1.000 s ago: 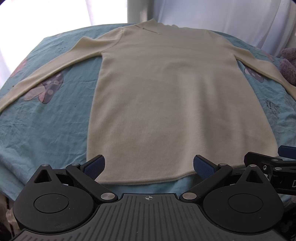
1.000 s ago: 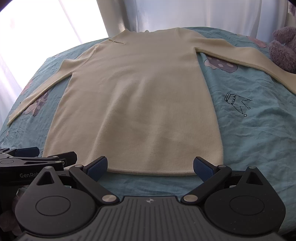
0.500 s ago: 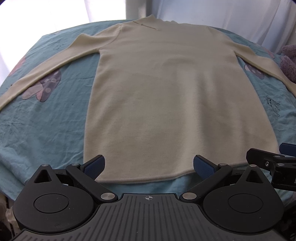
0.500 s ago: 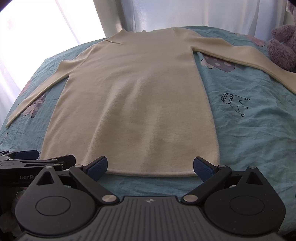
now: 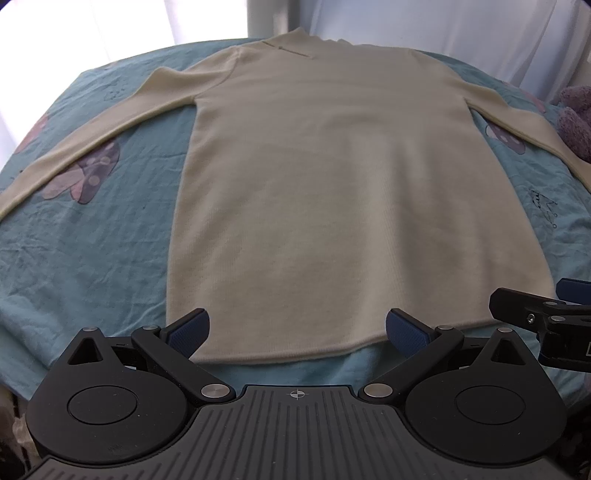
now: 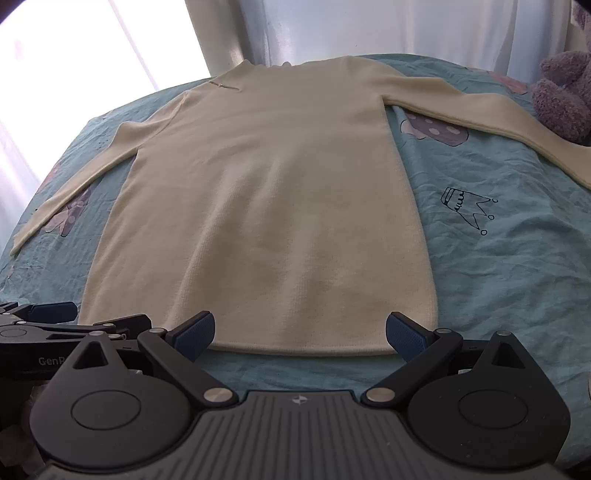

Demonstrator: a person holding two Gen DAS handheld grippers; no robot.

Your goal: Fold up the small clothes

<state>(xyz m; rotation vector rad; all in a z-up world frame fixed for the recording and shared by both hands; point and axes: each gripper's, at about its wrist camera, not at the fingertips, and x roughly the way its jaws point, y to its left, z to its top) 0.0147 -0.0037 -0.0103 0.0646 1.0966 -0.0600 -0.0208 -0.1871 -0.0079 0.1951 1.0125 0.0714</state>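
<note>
A cream long-sleeved knit top [image 5: 325, 192] lies flat and spread out on a teal bedsheet [image 5: 92, 251], collar at the far end, both sleeves stretched out to the sides. It also shows in the right wrist view [image 6: 266, 206]. My left gripper [image 5: 297, 330] is open and empty, hovering over the near hem toward its left half. My right gripper [image 6: 300, 330] is open and empty, over the near hem toward its right corner. Each gripper shows at the edge of the other's view.
The sheet carries mushroom prints [image 5: 85, 177] and a crown drawing [image 6: 467, 206]. A purple plush toy [image 6: 565, 92] sits at the far right beside the right sleeve. White curtains [image 6: 369, 26] and a bright window stand behind the bed.
Both grippers have moved forward toward the hem; the top looks larger and nearer. Both stay open. The top has not moved.
</note>
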